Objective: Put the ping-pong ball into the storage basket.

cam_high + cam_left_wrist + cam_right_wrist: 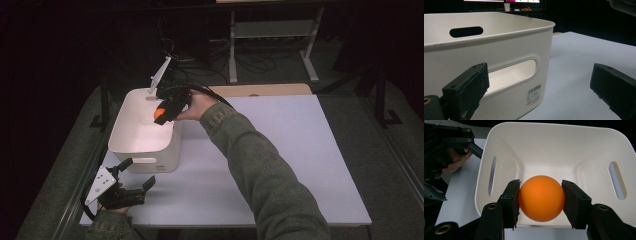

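One orange ball (541,198) clamped in right tool (541,202), above white bin (554,150), left tool (137,175) open, empty

— What is the bin (554,147) made of?
— Smooth white plastic with a soft sheen and a paper barcode label (534,93). The orange ball (541,198) looks smooth and matt.
— And the jaws' pads (511,202)?
— Rough black rubbery foam, frayed at the edges; the table (280,150) is matt white.

Both forearms wear olive-green sleeves of coarse fabric with buttoned cuffs. The right gripper (541,202) is black, with blocky jaws faced in worn dark padding and brass-ringed screw holes. The left gripper (134,174) carries a grey three-cornered plate dotted with holes; black cables trail off.
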